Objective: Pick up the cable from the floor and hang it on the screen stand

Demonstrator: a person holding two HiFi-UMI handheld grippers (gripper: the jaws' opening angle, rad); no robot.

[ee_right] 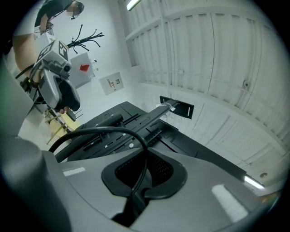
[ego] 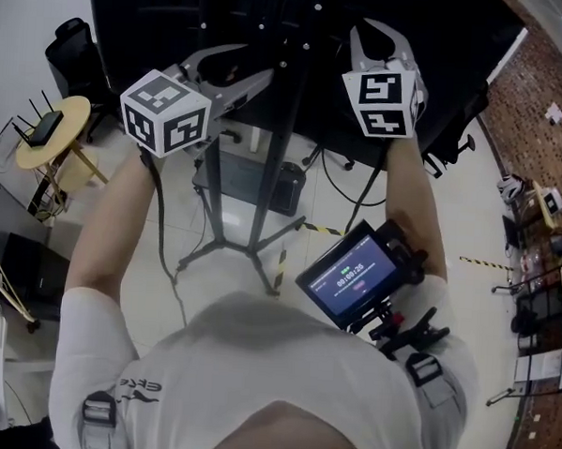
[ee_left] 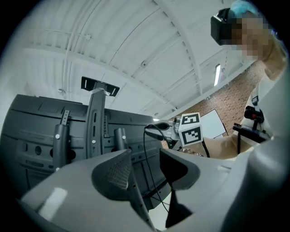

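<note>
Both grippers are raised at the back of the black screen, which sits on its stand. My right gripper is shut on a thin black cable. The cable arcs out to the left over the screen's mounting bracket. In the head view the right gripper is at the upper right, and the cable hangs below it. My left gripper stands open. In its view the cable drops from the right gripper and passes the gap between the jaws untouched. The left gripper points at the stand's pole.
A round yellow side table with a router stands at the left, with an office chair behind it. A black box sits on the stand's base. A small monitor hangs on the person's chest. Striped tape marks the floor.
</note>
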